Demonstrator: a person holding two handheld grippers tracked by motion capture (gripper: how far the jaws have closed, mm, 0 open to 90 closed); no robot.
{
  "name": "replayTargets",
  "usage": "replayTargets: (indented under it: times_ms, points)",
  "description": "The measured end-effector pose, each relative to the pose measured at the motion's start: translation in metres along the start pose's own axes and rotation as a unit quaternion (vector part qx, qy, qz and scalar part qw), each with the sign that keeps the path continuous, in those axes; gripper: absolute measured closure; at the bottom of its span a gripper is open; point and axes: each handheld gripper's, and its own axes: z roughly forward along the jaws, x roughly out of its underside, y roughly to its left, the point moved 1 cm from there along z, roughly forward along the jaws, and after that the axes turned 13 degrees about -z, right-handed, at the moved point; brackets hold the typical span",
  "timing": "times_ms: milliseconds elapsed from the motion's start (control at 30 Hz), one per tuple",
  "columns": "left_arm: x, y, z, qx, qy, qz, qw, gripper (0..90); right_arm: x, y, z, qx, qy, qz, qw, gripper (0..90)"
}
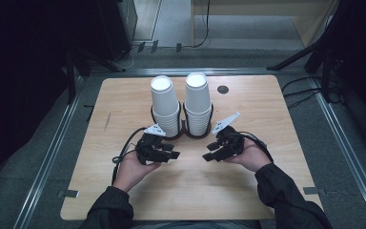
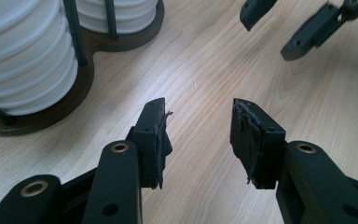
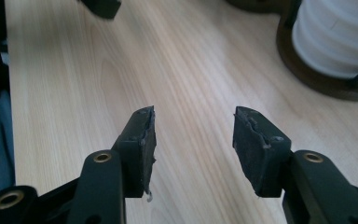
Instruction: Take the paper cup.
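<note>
Two tall stacks of white paper cups, the left stack (image 1: 164, 102) and the right stack (image 1: 198, 100), stand in a dark double-ring holder (image 1: 183, 130) at the middle of the wooden table (image 1: 124, 191). My left gripper (image 1: 174, 155) lies low in front of the left stack, open, with nothing between its jaws (image 2: 198, 126). My right gripper (image 1: 208, 155) faces it from the right, also open and empty (image 3: 193, 135). The tips point toward each other, a short gap apart. In the left gripper view the cups (image 2: 23, 60) and the holder base (image 2: 51, 112) sit at upper left.
A small dark round grommet (image 1: 223, 89) sits in the table top behind the right stack. Metal rails (image 1: 52, 152) run along both sides of the table. Dark stand legs (image 1: 295, 57) and cables lie on the floor beyond the far edge.
</note>
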Motion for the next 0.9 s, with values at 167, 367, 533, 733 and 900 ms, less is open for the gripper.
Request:
replayTargets:
  times_ms: [167,367,533,733,900]
  points:
    - [-0.003,0.001,0.003,0.011,0.004,-0.003,0.9999,56.1,0.001,0.004,-0.001,0.004,0.0,-0.011,0.9999,48.2]
    - [-0.007,-0.002,0.007,0.012,0.005,0.004,0.9999,56.8,0.005,0.003,-0.007,0.008,-0.013,0.024,0.9996,49.6]
    - [-0.011,-0.003,0.006,0.017,0.002,0.009,0.9998,58.9,0.007,0.0,-0.014,0.011,-0.032,0.047,0.9983,51.1]
    - [-0.014,-0.005,0.006,0.009,-0.005,0.025,0.9996,61.4,0.011,-0.001,-0.018,0.02,-0.036,0.05,0.9979,50.3]
    - [-0.018,-0.006,0.004,0.009,-0.014,0.012,0.9998,64.7,0.011,0.0,-0.024,0.025,-0.041,0.041,0.998,49.5]
